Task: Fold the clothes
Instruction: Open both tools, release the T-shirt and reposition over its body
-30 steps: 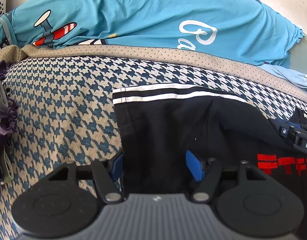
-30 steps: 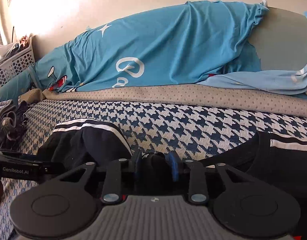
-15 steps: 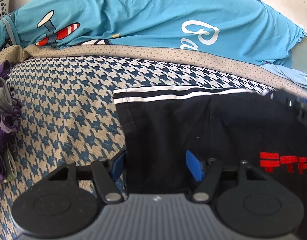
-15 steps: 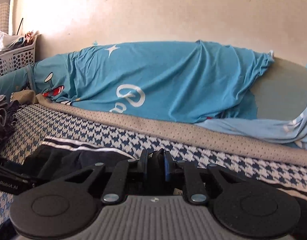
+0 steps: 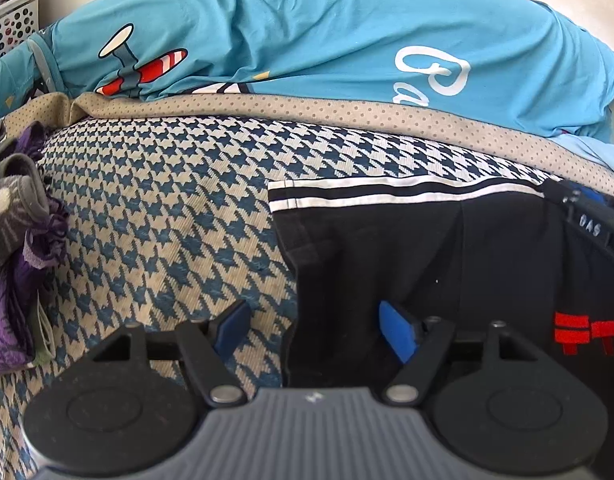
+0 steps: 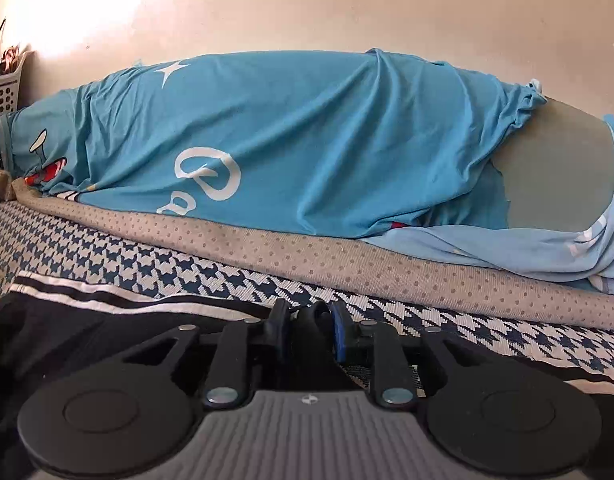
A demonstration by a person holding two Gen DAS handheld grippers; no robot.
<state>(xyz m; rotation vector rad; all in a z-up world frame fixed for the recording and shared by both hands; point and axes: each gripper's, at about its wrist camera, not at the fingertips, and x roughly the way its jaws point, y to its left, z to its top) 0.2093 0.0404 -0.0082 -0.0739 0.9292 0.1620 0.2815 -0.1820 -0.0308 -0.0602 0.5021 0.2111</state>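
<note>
Your left gripper [image 5: 313,326]: low over the houndstooth cover [image 5: 155,208], level, jaws spread wide; the black garment [image 5: 407,248] lies between and ahead of its blue pads [image 5: 395,330], striped hem farthest forward. Your right gripper [image 6: 307,330]: also low and level, pinched tight on a fold of that garment; blue sheet [image 6: 307,140] well ahead.

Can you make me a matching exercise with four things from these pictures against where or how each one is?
1. black garment
2. blue sheet
3. left gripper
4. right gripper

A. jaws wide apart over the cloth edge
B. draped over the hump at the back
C. flat on the houndstooth cover
D. pinching a fold of black cloth

Pairs: 1-C, 2-B, 3-A, 4-D
</note>
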